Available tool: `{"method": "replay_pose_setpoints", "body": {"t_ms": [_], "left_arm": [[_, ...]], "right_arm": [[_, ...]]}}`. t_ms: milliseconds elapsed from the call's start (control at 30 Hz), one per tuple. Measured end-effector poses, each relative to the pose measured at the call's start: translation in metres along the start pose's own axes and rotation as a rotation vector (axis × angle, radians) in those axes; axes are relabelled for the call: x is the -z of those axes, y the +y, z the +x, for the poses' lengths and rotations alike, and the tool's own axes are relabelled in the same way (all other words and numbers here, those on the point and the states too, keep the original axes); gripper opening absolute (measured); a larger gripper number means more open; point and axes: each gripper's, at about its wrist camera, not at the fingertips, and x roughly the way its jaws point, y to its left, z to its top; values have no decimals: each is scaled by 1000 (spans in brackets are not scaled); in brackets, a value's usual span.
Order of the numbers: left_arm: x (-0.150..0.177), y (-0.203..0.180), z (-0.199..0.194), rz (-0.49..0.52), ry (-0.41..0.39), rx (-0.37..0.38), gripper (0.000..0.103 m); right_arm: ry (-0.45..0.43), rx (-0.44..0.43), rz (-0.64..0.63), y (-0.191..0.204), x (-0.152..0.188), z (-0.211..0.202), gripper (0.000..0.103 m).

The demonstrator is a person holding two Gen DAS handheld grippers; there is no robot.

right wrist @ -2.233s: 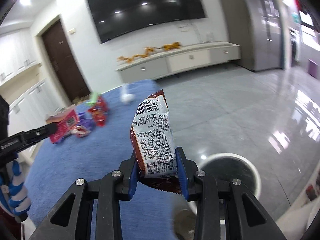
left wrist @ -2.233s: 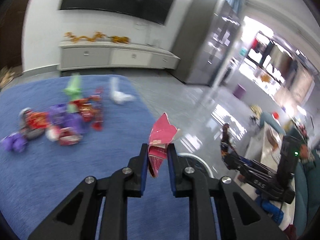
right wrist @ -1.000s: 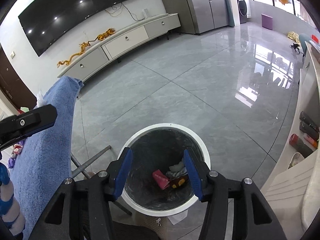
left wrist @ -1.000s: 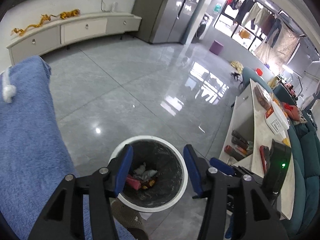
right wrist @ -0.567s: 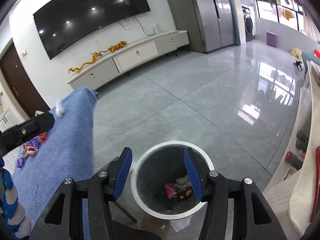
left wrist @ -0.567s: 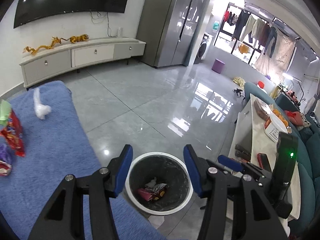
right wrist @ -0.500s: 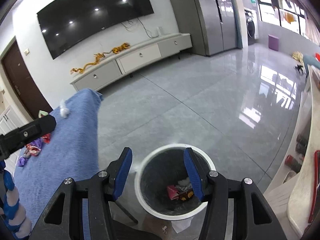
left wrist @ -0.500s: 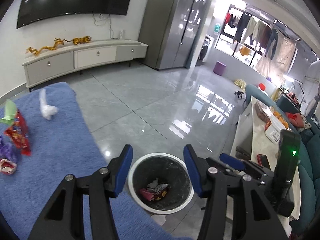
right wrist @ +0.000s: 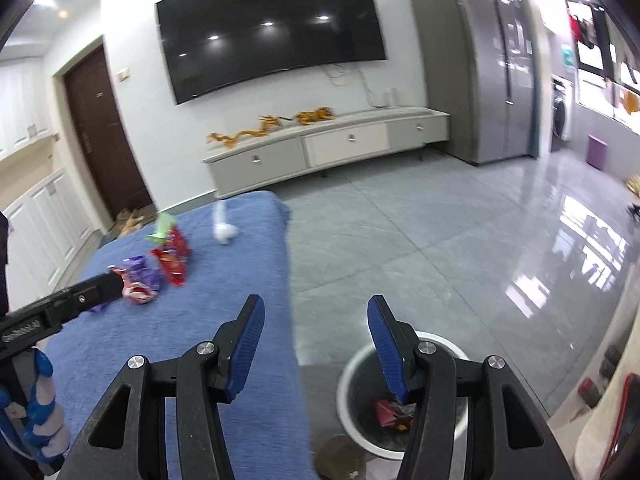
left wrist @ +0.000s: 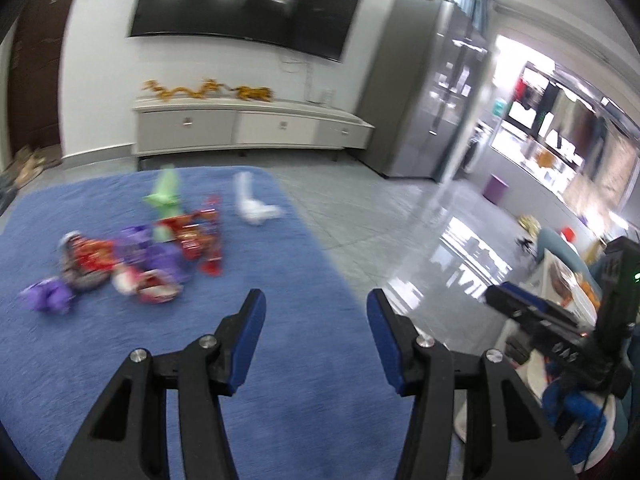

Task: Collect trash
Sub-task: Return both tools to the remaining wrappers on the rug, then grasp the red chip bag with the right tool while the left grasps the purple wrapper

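Observation:
Both grippers are open and empty. My left gripper [left wrist: 316,324] hovers over the blue cloth-covered table [left wrist: 280,380], short of a pile of red and purple snack wrappers [left wrist: 136,260]. A green wrapper [left wrist: 164,196] and a crumpled white tissue [left wrist: 254,204] lie beyond the pile. My right gripper [right wrist: 316,328] is at the table's right edge, above the white-rimmed trash bin [right wrist: 360,436] on the floor, which holds a pink wrapper [right wrist: 384,410]. The wrappers [right wrist: 160,264] and tissue [right wrist: 222,226] also show in the right wrist view.
A grey tiled floor [right wrist: 440,256] lies right of the table. A low white TV cabinet [right wrist: 320,148] and a wall TV stand at the back, and a tall grey fridge [right wrist: 492,68] at the right. The other gripper's body [right wrist: 60,304] shows at the left.
Both grippers let go of their wrappers into the bin and stayed open. Both views then swung up and left from the bin toward the table and the wrapper pile.

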Motion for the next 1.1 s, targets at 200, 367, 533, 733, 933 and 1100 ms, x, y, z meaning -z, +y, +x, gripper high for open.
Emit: {"method": "replay_pose_setpoints", "body": {"t_ms": [200,367,533,733,933,1100], "left_arm": [[3,80,-5,-89,5,-99,51],[-13,138,8,-152,19,-133,51],[-27,154,39,-124,59,-147,51],[-44,155,81,-63,98,-126,51],[-53,163,111,-30,137,-145,51],[-54,164,125,-9,165,-151,50]], "right_arm": [[34,-86,-65,39,-10,27,51],[76,-180,-98,70,-20,70,48],[116,-270,-126,99,-29,116,48],[165,-360,-160,128,-43,173,47],[203,-418,-183,146,-49,215,47],[225,-449,-183,157,-52,240,45]]}}
